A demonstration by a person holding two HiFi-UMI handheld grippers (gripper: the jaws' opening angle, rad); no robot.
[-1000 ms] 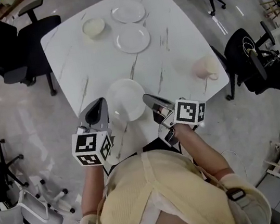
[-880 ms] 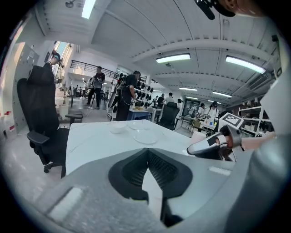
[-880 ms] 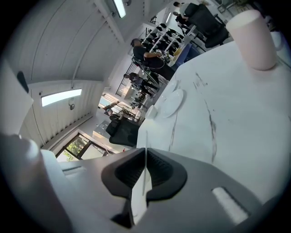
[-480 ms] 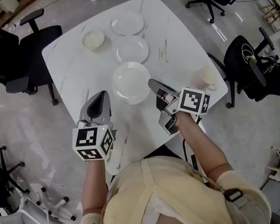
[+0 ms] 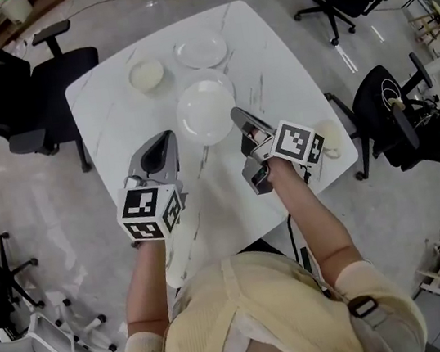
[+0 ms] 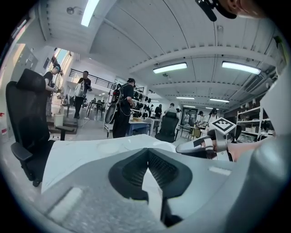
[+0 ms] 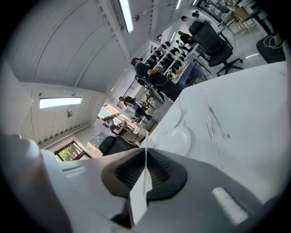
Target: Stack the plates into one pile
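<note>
We hold the carried plate (image 5: 205, 112) by its near-right rim in the right gripper (image 5: 237, 117). The jaws are clamped on it, and the right gripper view shows the thin white edge pinched between the pads. The left gripper (image 5: 165, 141) has its jaws closed with nothing in them, and it sits just left of that plate without touching it. The plate is over the middle of the table (image 5: 268, 64) and overlaps the near part of the middle plate (image 7: 184, 136). The far plate (image 5: 201, 50) lies beyond that, and a small dish (image 5: 146, 75) is off to the far left. We read the step as carry-and-place onto the middle plate, so the task is early with nothing stacked yet. To do it well, we push a bit farther until the two rims line up all round, and only then go down. The grip is on one rim, so the free side may sag, and we should keep the wrist level and lower slowly. We let the plate seat flat before opening the jaws, then pull the gripper back toward us along the table, not up through the rim. We avoid sliding plate on plate, since that could shove the lower one toward the far plate.
</note>
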